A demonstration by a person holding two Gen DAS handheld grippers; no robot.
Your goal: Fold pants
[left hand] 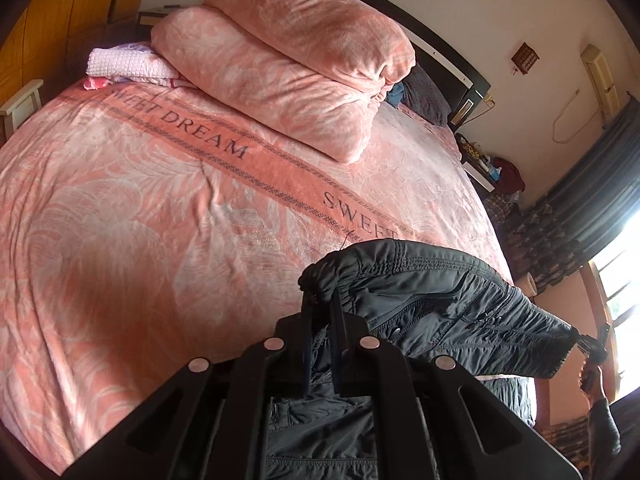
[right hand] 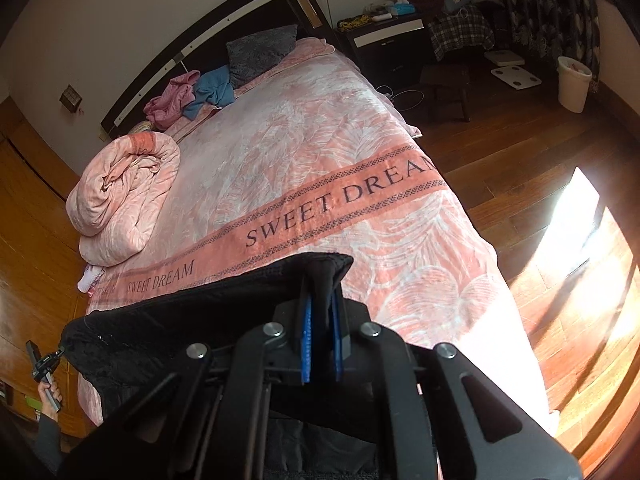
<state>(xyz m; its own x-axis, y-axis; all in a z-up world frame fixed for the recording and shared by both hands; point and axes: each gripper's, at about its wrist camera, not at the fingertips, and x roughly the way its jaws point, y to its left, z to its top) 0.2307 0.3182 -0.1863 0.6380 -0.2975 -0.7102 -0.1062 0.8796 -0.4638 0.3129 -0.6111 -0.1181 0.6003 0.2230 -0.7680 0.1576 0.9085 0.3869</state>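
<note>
Black quilted pants (left hand: pixel 440 300) hang stretched by the waistband between both grippers, above the near edge of the bed. My left gripper (left hand: pixel 322 300) is shut on one end of the waistband. My right gripper (right hand: pixel 320 280) is shut on the other end of the pants (right hand: pixel 192 320). The right gripper shows far right in the left wrist view (left hand: pixel 592 344). The left gripper shows far left in the right wrist view (right hand: pixel 50 360). The legs hang down below, mostly hidden by the gripper bodies.
The bed is covered by a pink "SWEET DREAM" blanket (left hand: pixel 160 208). A folded pink duvet (left hand: pixel 288 60) lies near the headboard, with small clothes (right hand: pixel 192 96) and a grey pillow (right hand: pixel 260 54). A nightstand (right hand: pixel 388 40), bin (right hand: pixel 574 84) and wooden floor (right hand: pixel 520 200) lie beside the bed.
</note>
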